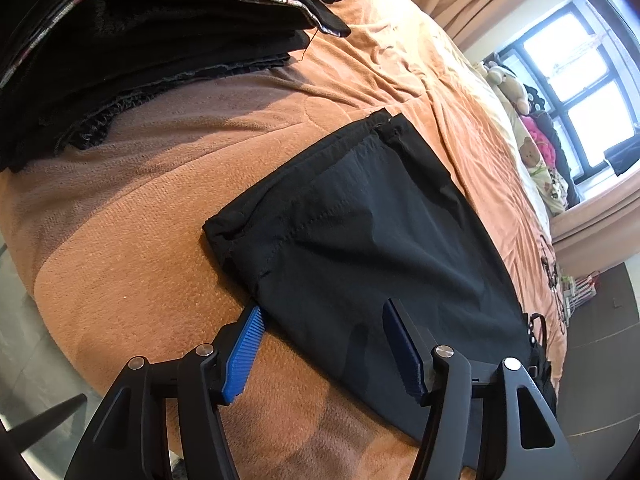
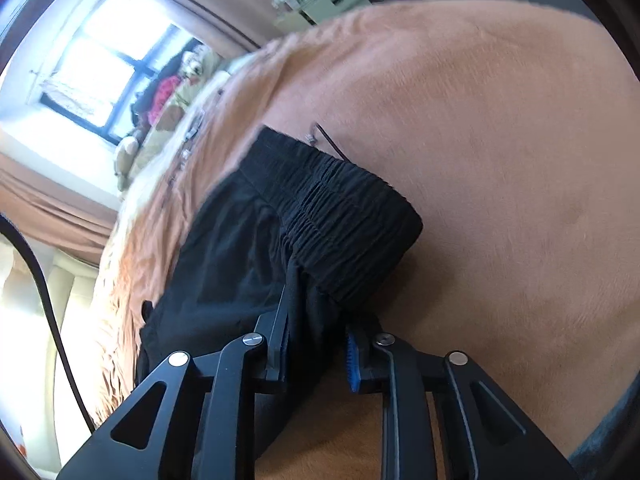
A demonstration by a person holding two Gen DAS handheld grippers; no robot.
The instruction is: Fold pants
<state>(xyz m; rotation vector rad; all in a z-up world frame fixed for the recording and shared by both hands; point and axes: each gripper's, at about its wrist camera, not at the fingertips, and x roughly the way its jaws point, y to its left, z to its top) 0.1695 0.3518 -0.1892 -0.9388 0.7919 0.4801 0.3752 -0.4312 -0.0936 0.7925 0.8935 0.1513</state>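
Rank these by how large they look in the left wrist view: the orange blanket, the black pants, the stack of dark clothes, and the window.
1. orange blanket
2. black pants and stack of dark clothes: about alike, and the stack is cut off by the frame edge, so no ranking.
3. window, smallest, though it is far from the camera.

Bright window (image 1: 576, 92) daylight; fisheye-warped edges; right wrist view motion-blurred.

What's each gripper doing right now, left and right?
Left gripper: open, fingers straddling the near edge of the black pants, not pressing it.
Right gripper: shut on the pants just below the elastic waistband.
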